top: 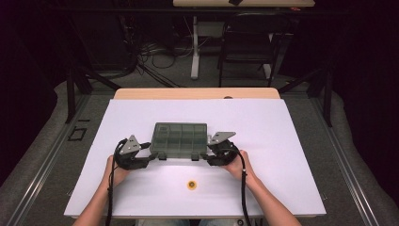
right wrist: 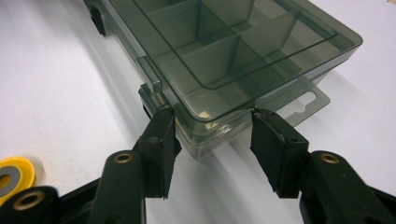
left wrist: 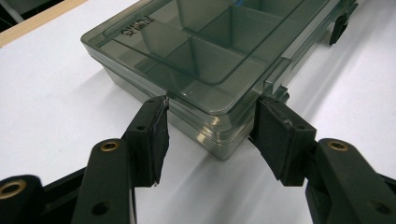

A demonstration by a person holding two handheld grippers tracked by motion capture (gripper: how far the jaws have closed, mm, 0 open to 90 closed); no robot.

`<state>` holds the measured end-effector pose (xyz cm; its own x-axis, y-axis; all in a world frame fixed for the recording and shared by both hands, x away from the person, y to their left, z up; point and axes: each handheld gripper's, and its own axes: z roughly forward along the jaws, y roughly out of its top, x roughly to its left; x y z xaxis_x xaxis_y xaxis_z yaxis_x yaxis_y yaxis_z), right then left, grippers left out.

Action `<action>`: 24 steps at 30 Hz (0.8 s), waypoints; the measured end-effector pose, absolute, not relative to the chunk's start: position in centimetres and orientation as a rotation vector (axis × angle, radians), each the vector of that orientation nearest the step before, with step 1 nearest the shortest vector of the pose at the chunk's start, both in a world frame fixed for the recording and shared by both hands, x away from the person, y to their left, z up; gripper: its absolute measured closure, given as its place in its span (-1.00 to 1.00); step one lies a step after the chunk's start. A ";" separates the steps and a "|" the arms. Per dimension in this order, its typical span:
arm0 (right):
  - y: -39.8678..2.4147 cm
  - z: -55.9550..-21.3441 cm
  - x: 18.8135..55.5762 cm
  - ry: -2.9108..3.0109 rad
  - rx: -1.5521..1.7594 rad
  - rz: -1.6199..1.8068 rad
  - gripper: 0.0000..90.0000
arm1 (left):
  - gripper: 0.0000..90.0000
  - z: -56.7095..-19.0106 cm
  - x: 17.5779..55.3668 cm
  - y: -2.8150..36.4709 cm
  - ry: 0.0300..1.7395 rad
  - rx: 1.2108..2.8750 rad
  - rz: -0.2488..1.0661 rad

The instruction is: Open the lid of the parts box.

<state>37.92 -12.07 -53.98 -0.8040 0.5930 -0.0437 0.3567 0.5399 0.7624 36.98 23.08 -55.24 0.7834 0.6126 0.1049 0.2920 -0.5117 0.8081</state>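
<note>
A smoky see-through compartment box [top: 180,139] lies lid-down-shut on the white table top [top: 282,141], its near side facing me. My left gripper [top: 151,157] is at its near left corner. In the left gripper view both pads [left wrist: 156,130] press the sides of that corner [left wrist: 205,56], so the left gripper [left wrist: 212,126] is shut on the box. My right gripper [top: 205,157] is at the near right corner. Its pads [right wrist: 161,140] clamp that corner of the box [right wrist: 233,51], with the right gripper [right wrist: 210,133] shut on it.
A small yellow ring with a grey centre [top: 191,184] lies near the table's front edge, also in the right gripper view [right wrist: 14,175]. Two black latches [top: 162,156] sit on the box's near side. A dark chair [top: 247,42] stands beyond the far edge.
</note>
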 end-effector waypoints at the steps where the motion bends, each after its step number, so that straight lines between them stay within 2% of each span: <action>1: -12.2 -53.9 37.9 2.484 0.791 1.135 0.14 | 0.02 -55.2 37.0 23.1 0.669 2.128 0.485; 13: -12.3 -53.5 37.9 2.460 0.804 1.163 0.17 | 0.03 -55.1 36.9 23.1 0.670 2.117 0.503; 24: -12.3 -53.3 37.9 2.456 0.803 1.162 0.18 | -0.08 -54.7 36.5 22.8 0.667 2.084 0.589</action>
<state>37.93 -12.33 -53.31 -0.7958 0.6044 -0.0364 0.3551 0.5146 0.7804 36.52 22.78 -54.72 0.7471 0.6436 0.1663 0.2442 -0.4984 0.8318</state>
